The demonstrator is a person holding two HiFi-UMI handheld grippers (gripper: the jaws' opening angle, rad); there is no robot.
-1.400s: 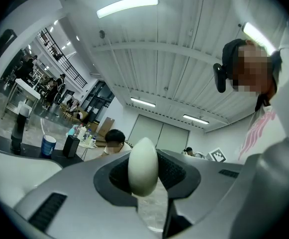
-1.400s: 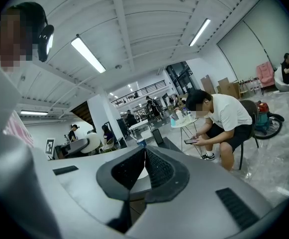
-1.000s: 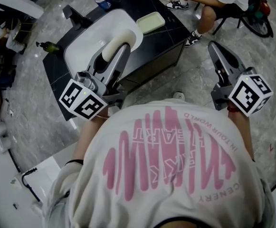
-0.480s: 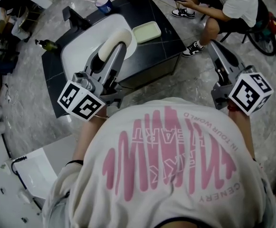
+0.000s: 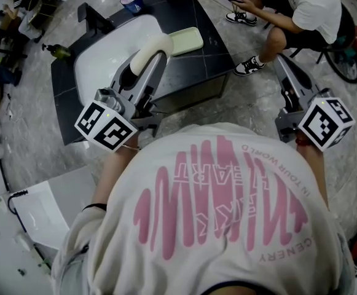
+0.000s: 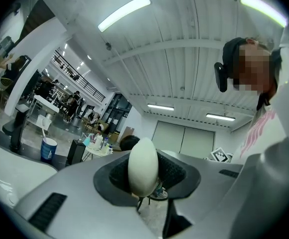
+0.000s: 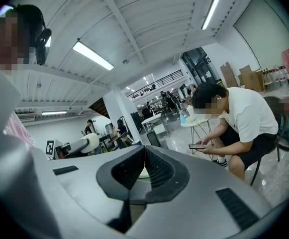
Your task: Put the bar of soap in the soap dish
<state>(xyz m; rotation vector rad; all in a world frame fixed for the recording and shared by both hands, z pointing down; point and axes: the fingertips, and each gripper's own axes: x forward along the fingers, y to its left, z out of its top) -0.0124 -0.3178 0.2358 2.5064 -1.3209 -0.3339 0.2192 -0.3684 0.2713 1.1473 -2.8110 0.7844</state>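
Your left gripper [image 5: 142,72] is clenched on the bar of soap [image 5: 153,47] – in the left gripper view the cream oval stands on edge between the ribbed pads. From the head view the bar hangs over the white sink basin [image 5: 95,72], just beside the near end of the pale green soap dish [image 5: 187,40], which lies on the black desk [image 5: 215,57]. Your right gripper [image 5: 282,63] is off to the desk's right, over the floor [image 5: 246,103] (a seated person [image 5: 301,11] with a phone is beyond it) – its jaws are pressed together with nothing between them.
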